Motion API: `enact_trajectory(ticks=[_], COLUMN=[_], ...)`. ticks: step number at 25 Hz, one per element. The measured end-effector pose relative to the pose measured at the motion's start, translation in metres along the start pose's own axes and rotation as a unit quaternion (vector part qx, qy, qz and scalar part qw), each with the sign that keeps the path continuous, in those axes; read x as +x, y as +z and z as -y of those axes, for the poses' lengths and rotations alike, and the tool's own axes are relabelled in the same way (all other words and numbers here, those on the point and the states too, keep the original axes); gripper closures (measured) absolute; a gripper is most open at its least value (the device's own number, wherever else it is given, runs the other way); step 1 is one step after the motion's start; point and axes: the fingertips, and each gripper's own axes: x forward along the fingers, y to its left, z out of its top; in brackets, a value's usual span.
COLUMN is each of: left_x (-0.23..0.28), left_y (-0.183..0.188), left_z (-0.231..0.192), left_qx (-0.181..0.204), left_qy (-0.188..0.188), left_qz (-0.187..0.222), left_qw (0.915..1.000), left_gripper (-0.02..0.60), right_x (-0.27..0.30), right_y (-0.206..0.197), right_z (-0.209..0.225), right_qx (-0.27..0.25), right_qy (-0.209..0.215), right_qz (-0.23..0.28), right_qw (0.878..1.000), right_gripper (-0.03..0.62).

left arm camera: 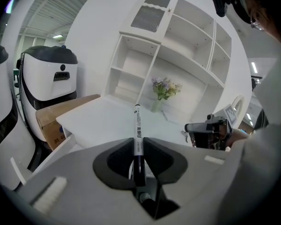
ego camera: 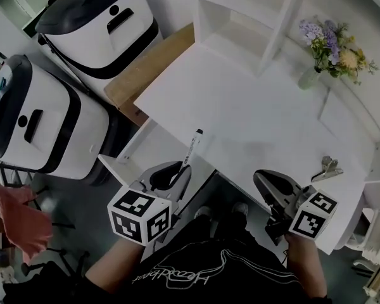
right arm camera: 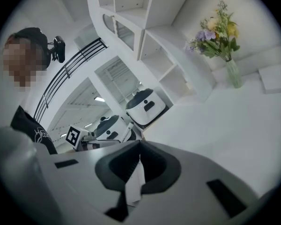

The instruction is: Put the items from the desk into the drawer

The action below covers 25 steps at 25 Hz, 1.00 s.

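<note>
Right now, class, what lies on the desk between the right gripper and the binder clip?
Nothing: the head view shows only bare white desk between the right gripper and the binder clip.

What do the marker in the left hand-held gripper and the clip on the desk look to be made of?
The marker looks plastic: smooth white barrel with printed lettering and a black end section. The clip looks metal: grey with a dull sheen and thin bent arms, though it is small in view.
</note>
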Motion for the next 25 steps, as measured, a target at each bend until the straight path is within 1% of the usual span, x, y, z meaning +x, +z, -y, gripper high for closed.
enact_trajectory(ticks=[2, 4, 7, 9, 11, 14, 16, 20, 23, 25], left_x=[-0.001, -0.001, 0.001, 0.004, 0.011, 0.023, 0.033, 0.06, 0.083, 0.097], left_y=[-0.016, -0.032, -0.057, -0.075, -0.093, -0.121, -0.134, -0.149, -0.16, -0.167], left_z=[-0.014, -0.029, -0.049, -0.062, -0.073, -0.081, -0.087, -0.098, -0.11, -0.118], left_qx=[0.003, 0.018, 0.054, 0.086, 0.12, 0.158, 0.18, 0.198, 0.218, 0.223], left_qy=[0.007, 0.018, 0.036, 0.045, 0.043, 0.019, 0.009, -0.015, -0.024, -0.028], left_qz=[-0.018, -0.034, -0.061, -0.087, -0.123, -0.186, -0.215, -0.261, -0.294, -0.309], left_qw=[0.9998, 0.9991, 0.996, 0.9914, 0.9841, 0.9696, 0.9598, 0.9448, 0.9303, 0.924], left_gripper=[0.509, 0.508, 0.509, 0.509, 0.509, 0.509, 0.509, 0.509, 0.508, 0.508], right_x=[0.003, 0.006, 0.009, 0.009, 0.007, 0.0, -0.006, -0.015, -0.022, -0.027], right_y=[-0.004, -0.007, -0.011, -0.014, -0.017, -0.022, -0.025, -0.032, -0.036, -0.036], right_z=[0.003, 0.005, 0.003, -0.001, -0.004, -0.007, -0.006, -0.001, 0.002, 0.004], right_qx=[0.006, 0.013, 0.019, 0.017, 0.015, 0.016, 0.018, 0.027, 0.033, 0.033], right_qy=[-0.008, -0.013, -0.018, -0.02, -0.022, -0.03, -0.037, -0.05, -0.058, -0.062], right_qz=[0.001, 0.004, 0.005, 0.003, 0.001, -0.001, -0.002, -0.003, -0.007, -0.008], right_qw=[1.0, 1.0, 1.0, 1.0, 1.0, 0.999, 0.999, 0.998, 0.998, 0.997], right_gripper=[0.585, 0.585, 0.585, 0.585, 0.585, 0.585, 0.585, 0.585, 0.585, 0.585])
